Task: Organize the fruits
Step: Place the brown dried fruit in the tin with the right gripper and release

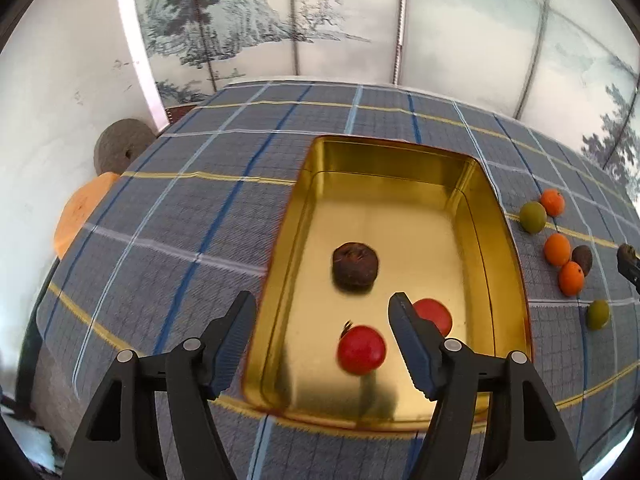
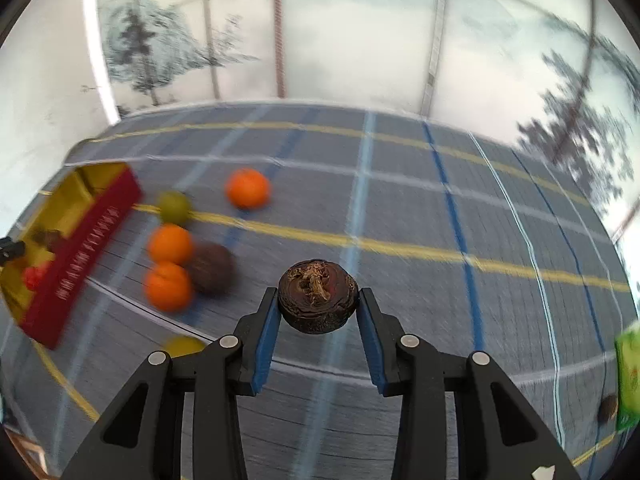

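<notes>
- In the left wrist view, the left tool (image 1: 322, 312) is seen with its jaws parted wide and nothing gripped between them; it is held above the near end of the gold tray (image 1: 496, 216).
- A red fruit (image 1: 362, 349) is seen lying in the tray between and below the two fingers, free of both pads. A second red fruit (image 1: 434, 315) is partly hidden behind the right finger, and a dark brown fruit (image 1: 355, 266) lies just beyond the fingertips, nearer the tray's middle.
- The tray rests on the checked table (image 1: 180, 208). To its right, three orange fruits (image 1: 557, 249), two green fruits (image 1: 533, 217) and another dark one are scattered on the cloth.
- In the right wrist view, the right tool (image 2: 318, 300) is closed on a dark wrinkled fruit (image 2: 317, 297), which is clamped by its sides between the blue pads (image 2: 266, 336) and held clear of the table.
- To the left of this tool, blurred orange and green fruits and a dark fruit (image 2: 210, 268) are seen on the cloth, with the tray's red outer wall (image 2: 80, 256) beyond them.
</notes>
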`<move>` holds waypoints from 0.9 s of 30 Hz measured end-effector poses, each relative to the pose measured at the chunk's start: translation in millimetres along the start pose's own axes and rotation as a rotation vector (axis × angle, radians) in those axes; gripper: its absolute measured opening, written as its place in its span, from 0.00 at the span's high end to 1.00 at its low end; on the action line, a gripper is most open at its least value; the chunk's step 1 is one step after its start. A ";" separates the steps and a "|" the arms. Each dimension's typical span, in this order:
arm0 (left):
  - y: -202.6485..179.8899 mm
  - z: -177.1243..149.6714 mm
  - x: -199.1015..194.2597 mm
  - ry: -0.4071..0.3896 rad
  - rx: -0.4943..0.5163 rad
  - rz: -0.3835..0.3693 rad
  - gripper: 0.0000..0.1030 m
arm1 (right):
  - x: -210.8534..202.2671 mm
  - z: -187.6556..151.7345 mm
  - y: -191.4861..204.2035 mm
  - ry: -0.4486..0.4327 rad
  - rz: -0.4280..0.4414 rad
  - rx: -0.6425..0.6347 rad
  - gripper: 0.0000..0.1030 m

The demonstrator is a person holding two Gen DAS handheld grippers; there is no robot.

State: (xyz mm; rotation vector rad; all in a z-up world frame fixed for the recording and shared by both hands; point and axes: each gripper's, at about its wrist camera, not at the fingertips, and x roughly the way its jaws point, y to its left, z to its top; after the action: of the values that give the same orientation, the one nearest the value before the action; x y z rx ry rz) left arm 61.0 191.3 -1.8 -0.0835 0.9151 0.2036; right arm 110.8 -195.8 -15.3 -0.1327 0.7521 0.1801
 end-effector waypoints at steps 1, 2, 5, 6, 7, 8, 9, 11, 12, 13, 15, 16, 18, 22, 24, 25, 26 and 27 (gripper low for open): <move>4.1 -2.0 -3.8 -0.005 -0.013 -0.002 0.32 | -4.7 5.9 9.8 -0.013 0.026 -0.016 0.65; 7.0 -3.4 -7.0 -0.008 -0.024 0.000 0.32 | -7.8 9.4 18.9 -0.022 0.049 -0.026 0.65; 16.7 -9.5 -16.8 -0.021 -0.054 0.014 0.31 | -14.7 22.4 58.0 -0.038 0.149 -0.087 0.65; 20.1 -12.7 -20.1 -0.023 -0.065 0.017 0.31 | -15.1 24.8 72.5 -0.038 0.178 -0.108 0.65; 22.4 -14.2 -21.7 -0.023 -0.071 0.017 0.31 | -14.7 27.1 84.7 -0.037 0.204 -0.128 0.65; 25.3 -16.2 -23.3 -0.021 -0.081 0.021 0.31 | -14.0 28.5 96.3 -0.035 0.227 -0.145 0.65; 28.0 -18.0 -25.1 -0.021 -0.092 0.025 0.31 | -11.9 30.6 113.2 -0.028 0.266 -0.167 0.65; 34.3 -23.4 -27.3 -0.011 -0.113 0.034 0.31 | -8.6 32.6 136.4 -0.015 0.310 -0.191 0.65; 36.9 -26.0 -28.3 -0.007 -0.122 0.039 0.31 | -6.2 33.2 149.1 -0.007 0.331 -0.206 0.65; 40.6 -29.1 -29.7 -0.003 -0.135 0.043 0.31 | -3.1 34.1 161.4 -0.005 0.346 -0.226 0.65; 44.5 -32.7 -31.2 -0.003 -0.147 0.048 0.31 | 4.2 36.1 184.0 0.004 0.368 -0.263 0.65; 46.7 -34.9 -32.1 -0.001 -0.152 0.053 0.31 | 6.8 36.1 192.7 0.009 0.375 -0.273 0.65; 50.8 -39.3 -32.5 0.005 -0.163 0.066 0.31 | 11.7 37.2 211.1 0.015 0.390 -0.305 0.65; 57.7 -45.0 -31.0 0.021 -0.180 0.082 0.30 | 24.9 40.2 236.8 0.040 0.398 -0.353 0.65; 59.8 -46.9 -30.9 0.026 -0.185 0.085 0.30 | 32.8 42.5 247.9 0.050 0.392 -0.375 0.65; 61.9 -47.3 -30.5 0.027 -0.189 0.088 0.30 | 36.2 43.1 251.1 0.054 0.391 -0.381 0.65; 62.9 -48.0 -30.6 0.027 -0.193 0.089 0.30 | 39.7 44.3 255.3 0.060 0.392 -0.389 0.65; 63.7 -48.6 -30.6 0.028 -0.196 0.089 0.30 | 43.0 44.9 258.8 0.066 0.388 -0.397 0.65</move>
State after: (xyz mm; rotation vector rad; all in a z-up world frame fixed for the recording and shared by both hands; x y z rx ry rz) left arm -8.3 241.6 -6.1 -0.2275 0.9254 0.3757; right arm 117.2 70.0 -26.7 -0.3709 0.7962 0.6982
